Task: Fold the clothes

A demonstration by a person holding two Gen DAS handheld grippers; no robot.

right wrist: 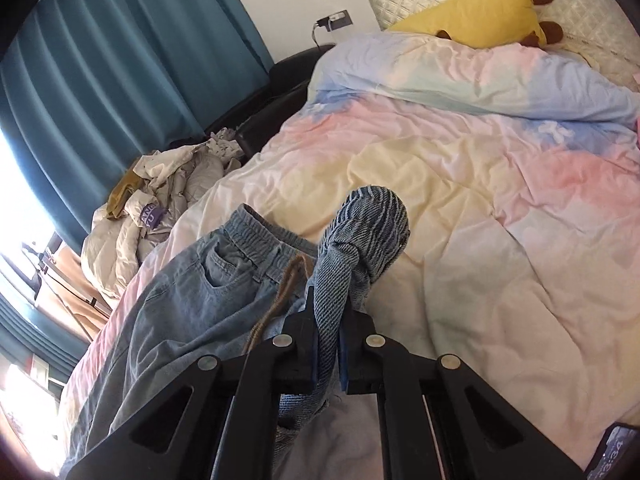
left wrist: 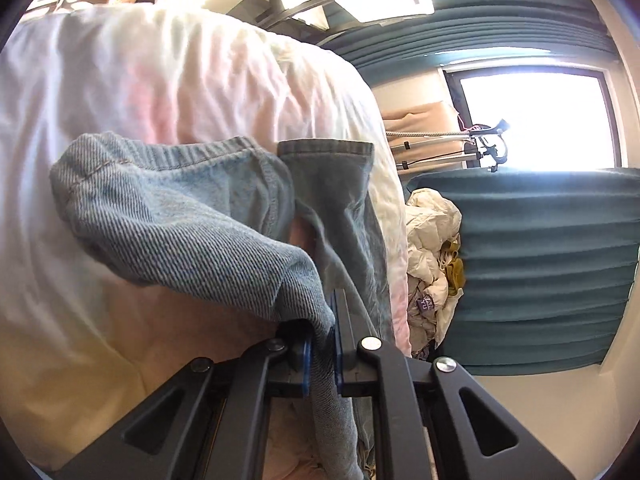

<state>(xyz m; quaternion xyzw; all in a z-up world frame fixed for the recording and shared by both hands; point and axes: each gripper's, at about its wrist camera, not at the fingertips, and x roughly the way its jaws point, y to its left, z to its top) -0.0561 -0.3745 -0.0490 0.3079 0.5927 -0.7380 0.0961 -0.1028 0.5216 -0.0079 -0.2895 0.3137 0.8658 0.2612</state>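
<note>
Denim jeans (right wrist: 192,292) are what I am folding, and they lie partly on the bed's pastel quilt (right wrist: 460,184), near the edge that faces the teal curtain (right wrist: 120,64), with part of them gathered up off the quilt in my two tools. My left gripper (left wrist: 320,356) is clamped on a bunched fold of the denim, the cloth squeezed flat between its blue pads, and the rest of that fold billows out ahead of it. My right gripper (right wrist: 328,356) is likewise closed on a twisted roll of the fabric, which stands up past the fingers in a rounded knob, while the elastic waistband (right wrist: 260,240) and a front pocket rest on the quilt just beside it. I judge this cloth fairly heavy for clothing, soft enough to drape yet thick at seams and hems, so it will sag and swing between my two holds rather than keep a shape. It is not slippery or fragile; the twill weave gives the pads good bite. Thick bunches may creep out under the weight, so I would rather hold at a hem, a side seam or the waistband. A heap of crumpled pale laundry (right wrist: 160,208) sits beyond the bed's edge, well apart from my work.
</note>
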